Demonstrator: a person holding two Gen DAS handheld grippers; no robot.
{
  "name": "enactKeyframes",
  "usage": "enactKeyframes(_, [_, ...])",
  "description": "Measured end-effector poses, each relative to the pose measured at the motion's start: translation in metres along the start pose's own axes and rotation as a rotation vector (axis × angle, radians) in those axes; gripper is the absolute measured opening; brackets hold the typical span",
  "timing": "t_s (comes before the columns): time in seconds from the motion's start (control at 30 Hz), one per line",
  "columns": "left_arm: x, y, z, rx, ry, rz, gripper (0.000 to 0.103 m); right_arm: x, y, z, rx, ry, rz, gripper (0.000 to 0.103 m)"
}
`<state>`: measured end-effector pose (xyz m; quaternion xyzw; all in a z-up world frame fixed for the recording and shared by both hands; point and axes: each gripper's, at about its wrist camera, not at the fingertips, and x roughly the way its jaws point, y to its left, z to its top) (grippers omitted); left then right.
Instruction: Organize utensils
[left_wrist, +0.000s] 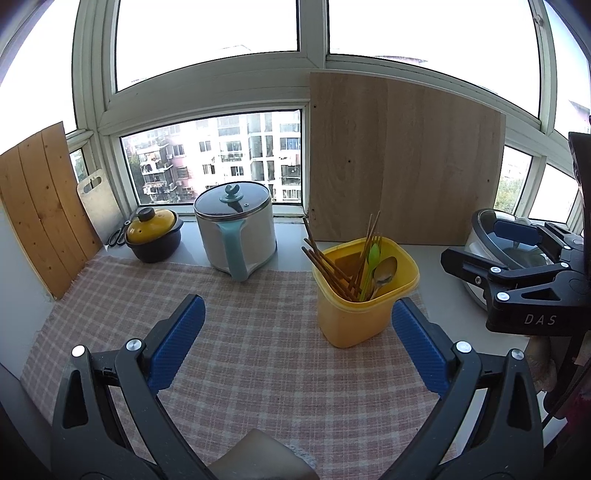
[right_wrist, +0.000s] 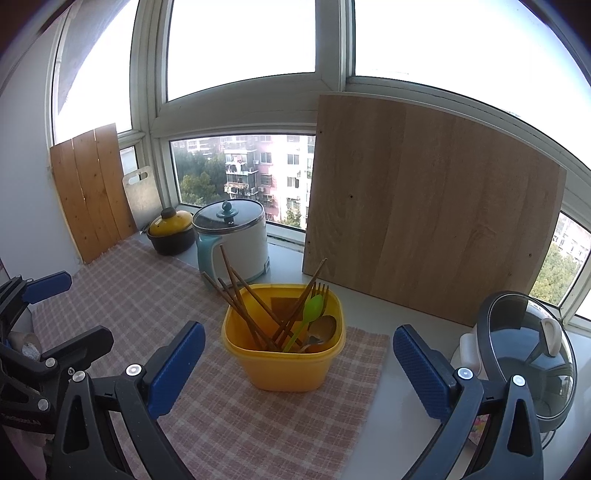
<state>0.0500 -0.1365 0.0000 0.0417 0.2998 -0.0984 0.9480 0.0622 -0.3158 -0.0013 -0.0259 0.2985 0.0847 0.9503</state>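
Observation:
A yellow plastic holder (left_wrist: 360, 299) (right_wrist: 286, 350) stands on a pink checked cloth (left_wrist: 236, 332) (right_wrist: 140, 288). It holds several brown chopsticks (left_wrist: 325, 258) (right_wrist: 240, 299), a green spoon (left_wrist: 371, 262) (right_wrist: 308, 314), a wooden fork and a wooden spoon (left_wrist: 386, 269) (right_wrist: 323, 326). My left gripper (left_wrist: 297, 339) is open and empty above the cloth, left of and nearer than the holder. My right gripper (right_wrist: 299, 363) is open and empty, its fingers on either side of the holder and short of it. The right gripper also shows at the right edge of the left wrist view (left_wrist: 517, 258).
A white electric pot with a teal handle (left_wrist: 236, 232) (right_wrist: 234, 240) and a black pot with a yellow lid (left_wrist: 153, 236) (right_wrist: 171, 230) stand by the window. A large wooden board (left_wrist: 402, 162) (right_wrist: 424, 206) leans behind the holder. A glass lid (right_wrist: 532, 354) stands at right. Boards lean at left (left_wrist: 44, 206).

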Motion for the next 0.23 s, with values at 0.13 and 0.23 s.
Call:
enactKeyframes(0.13, [0.0006, 0.0027, -0.0006, 0.001, -0.012, 0.008, 0.103, 0.0042, 0.0035, -0.0003, -0.008, 0.009, -0.001, 0.103])
enactKeyframes(0.23, [0.0026, 0.0049, -0.0012, 0.000, -0.009, 0.008, 0.103, 0.0064, 0.0055, -0.0005, -0.008, 0.013, -0.002, 0.103])
